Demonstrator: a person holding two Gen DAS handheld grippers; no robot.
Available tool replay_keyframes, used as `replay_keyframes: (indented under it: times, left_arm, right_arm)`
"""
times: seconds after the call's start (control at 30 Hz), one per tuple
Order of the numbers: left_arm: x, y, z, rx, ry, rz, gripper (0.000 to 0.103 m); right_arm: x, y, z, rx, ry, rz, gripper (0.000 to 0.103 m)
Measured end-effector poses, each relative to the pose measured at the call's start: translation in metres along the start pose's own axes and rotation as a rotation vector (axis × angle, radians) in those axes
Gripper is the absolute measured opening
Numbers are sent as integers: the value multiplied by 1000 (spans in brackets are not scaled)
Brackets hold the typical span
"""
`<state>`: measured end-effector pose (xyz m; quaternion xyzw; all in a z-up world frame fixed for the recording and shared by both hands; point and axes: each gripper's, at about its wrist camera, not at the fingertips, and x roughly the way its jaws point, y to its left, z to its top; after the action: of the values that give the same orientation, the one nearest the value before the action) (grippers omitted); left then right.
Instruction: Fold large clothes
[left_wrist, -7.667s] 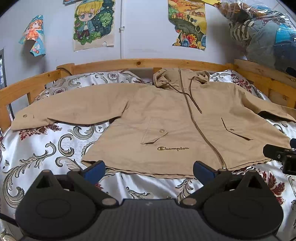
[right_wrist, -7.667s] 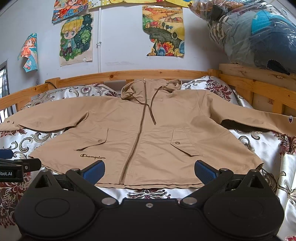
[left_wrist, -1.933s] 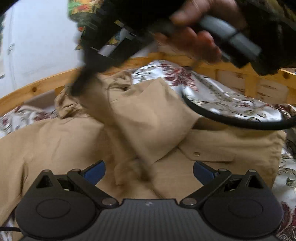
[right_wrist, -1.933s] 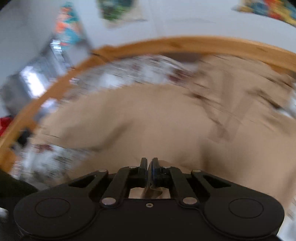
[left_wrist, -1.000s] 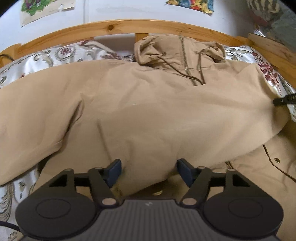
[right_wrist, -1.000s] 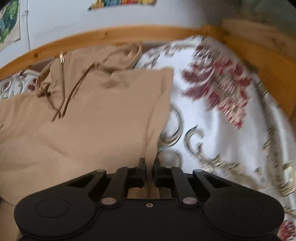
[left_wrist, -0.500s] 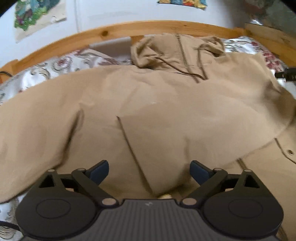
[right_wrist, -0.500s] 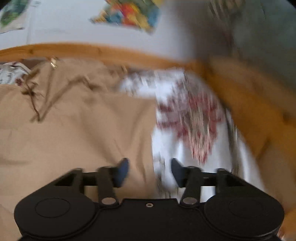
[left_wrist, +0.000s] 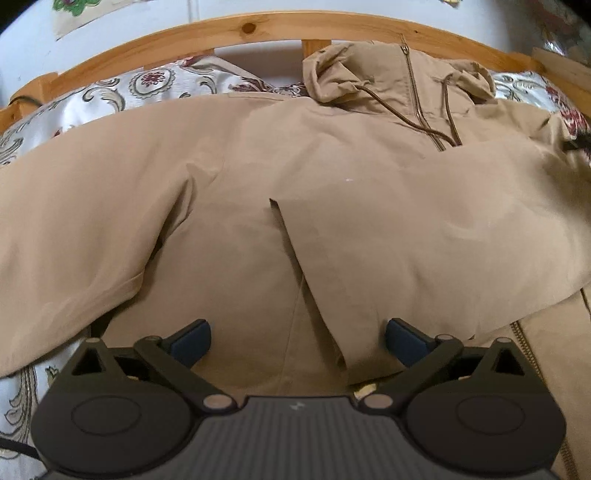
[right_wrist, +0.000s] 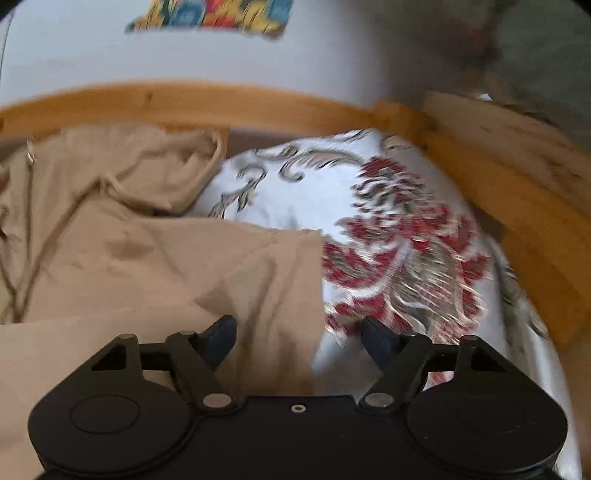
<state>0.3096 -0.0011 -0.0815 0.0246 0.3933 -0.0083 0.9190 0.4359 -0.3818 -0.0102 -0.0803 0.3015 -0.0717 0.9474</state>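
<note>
Jacket (left_wrist: 332, 206) on the bed (right_wrist: 369, 206), one sleeve folded across its front.
Other sleeve and the body folds remain, I judge; left hand-held gripper (left_wrist: 297, 341) and right hand-held gripper (right_wrist: 299, 336) have just been opening, both empty.

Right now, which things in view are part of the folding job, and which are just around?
Job: jacket, left gripper, right gripper, both open.
Around: bedspread, wooden bed frame, wall poster.
</note>
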Motion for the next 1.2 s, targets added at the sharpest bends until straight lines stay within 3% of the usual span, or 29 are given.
replay_keyframes:
  times: [0.13,0.27,0.37,0.53,0.6,0.73,0.87,1.0,1.1,1.2]
  left_arm:
    - [-9,7,-6,-32,-20,-60,102]
    - [-2,-5,-10,54,10,14,103]
    - [-9,-6,-7,67,6,1,102]
    - [-45,20,-15,3,-71,-46,102]
    - [-60,34,-19,-29,-104,-29,102]
    - [-90,62,-26,-98,-130,77,102]
    - [-125,98,-37,-173,-153,195,102]
    - [-156,152,-61,-383,-145,263,102]
    - [-171,195,-77,-530,-169,316,102]
    - [-177,232,-85,-654,-189,263,102]
  right_arm:
    - [-65,1,-48,-101,-64,-20,87]
    - [-64,6,-90,-296,2,-133,90]
    - [-50,-1,-93,-244,14,-151,101]
    - [-65,7,-78,-180,13,-146,96]
    - [-91,20,-77,-153,-51,-73,100]
    - [-146,57,-82,-175,-164,172,102]
    - [-194,96,-91,-152,-214,302,102]
    - [-230,121,-103,-38,-195,408,102]
    - [-253,138,-111,-67,-153,479,102]
    - [-272,153,-120,-63,-121,481,102]
